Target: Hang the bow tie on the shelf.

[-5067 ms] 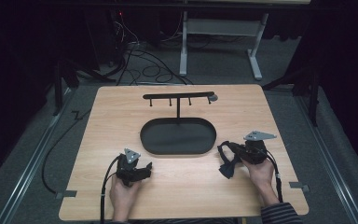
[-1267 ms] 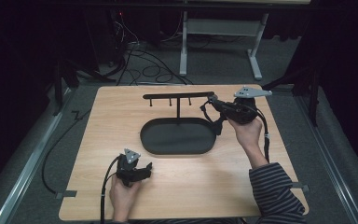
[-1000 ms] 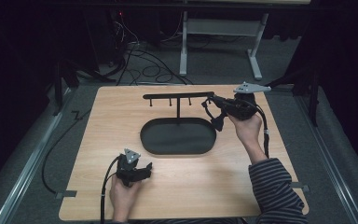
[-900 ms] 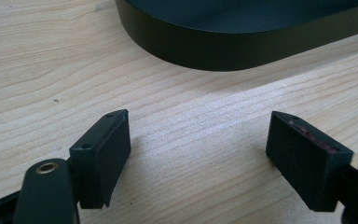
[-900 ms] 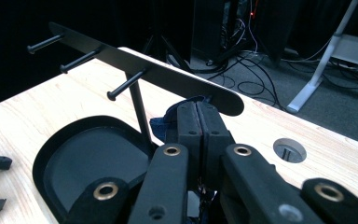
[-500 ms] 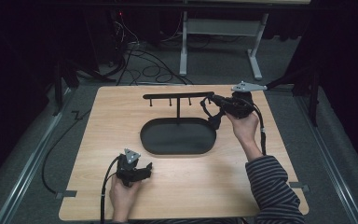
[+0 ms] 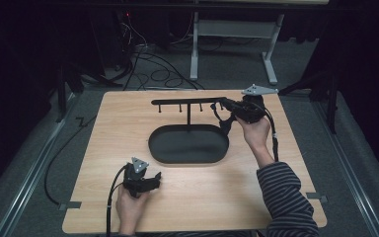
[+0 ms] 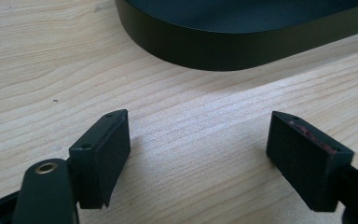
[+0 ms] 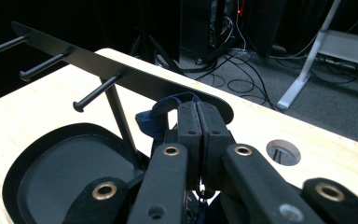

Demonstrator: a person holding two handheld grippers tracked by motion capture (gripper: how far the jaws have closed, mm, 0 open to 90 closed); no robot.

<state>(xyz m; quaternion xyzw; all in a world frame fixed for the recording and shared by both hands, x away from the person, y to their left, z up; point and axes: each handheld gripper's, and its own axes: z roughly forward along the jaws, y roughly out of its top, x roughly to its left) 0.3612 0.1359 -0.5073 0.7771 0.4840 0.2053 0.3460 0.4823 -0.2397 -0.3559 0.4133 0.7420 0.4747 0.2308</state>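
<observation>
Right gripper pinching blue loop, maybe strap

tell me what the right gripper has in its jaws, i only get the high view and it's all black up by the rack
Observer: In the right gripper view, the right gripper is shut on a blue loop of fabric.
Operator: is the loop on a peg
Observer: I cannot tell. It sits just under the rounded end of the rack bar, and the three pegs in sight there are bare.
Operator: and the left gripper
Observer: The left gripper is open with nothing between its pads. It is low over the table, facing the tray wall.
</observation>
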